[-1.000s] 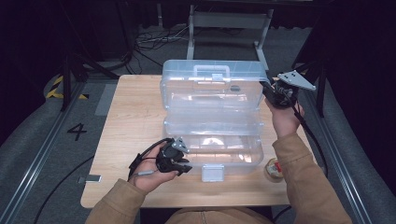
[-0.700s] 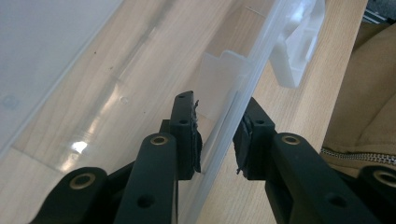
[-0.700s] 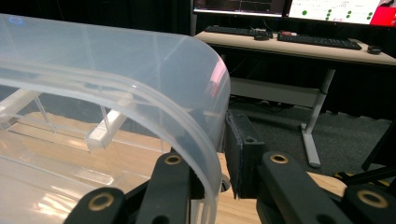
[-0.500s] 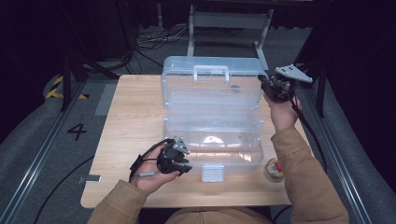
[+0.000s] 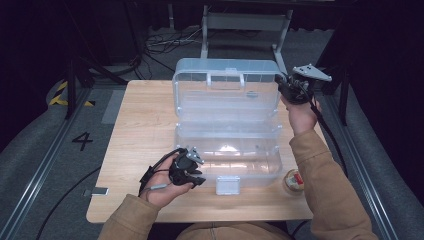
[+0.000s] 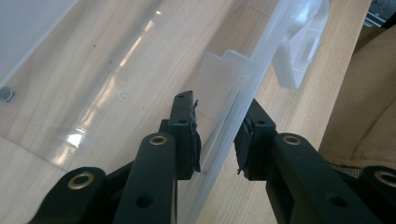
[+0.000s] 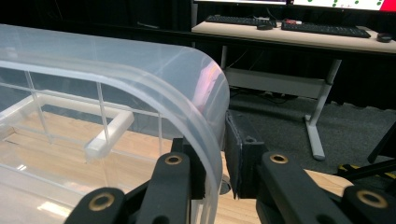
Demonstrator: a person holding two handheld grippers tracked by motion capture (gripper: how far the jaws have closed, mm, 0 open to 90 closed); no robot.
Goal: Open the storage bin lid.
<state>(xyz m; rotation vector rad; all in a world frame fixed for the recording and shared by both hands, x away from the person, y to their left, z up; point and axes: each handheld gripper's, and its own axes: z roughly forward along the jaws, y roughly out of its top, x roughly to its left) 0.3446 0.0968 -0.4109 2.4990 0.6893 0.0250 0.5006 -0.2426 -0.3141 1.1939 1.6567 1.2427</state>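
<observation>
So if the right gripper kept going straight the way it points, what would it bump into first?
The right gripper already straddles the corner wall of the clear box's lid. Going straight on, it would probably just slide further along that wall; depth is hard to judge.

Small round tin (image 5: 293, 181) with red-and-yellow lid on wooden table (image 5: 140, 130), well off the right jaws, nearer the left pair. Grey metal stand (image 5: 245, 22) on floor beyond the right jaws. Desk (image 7: 299, 35) with keyboards (image 7: 322, 29) far past the right jaws. Number 4 marking (image 5: 82, 141) on floor.
</observation>
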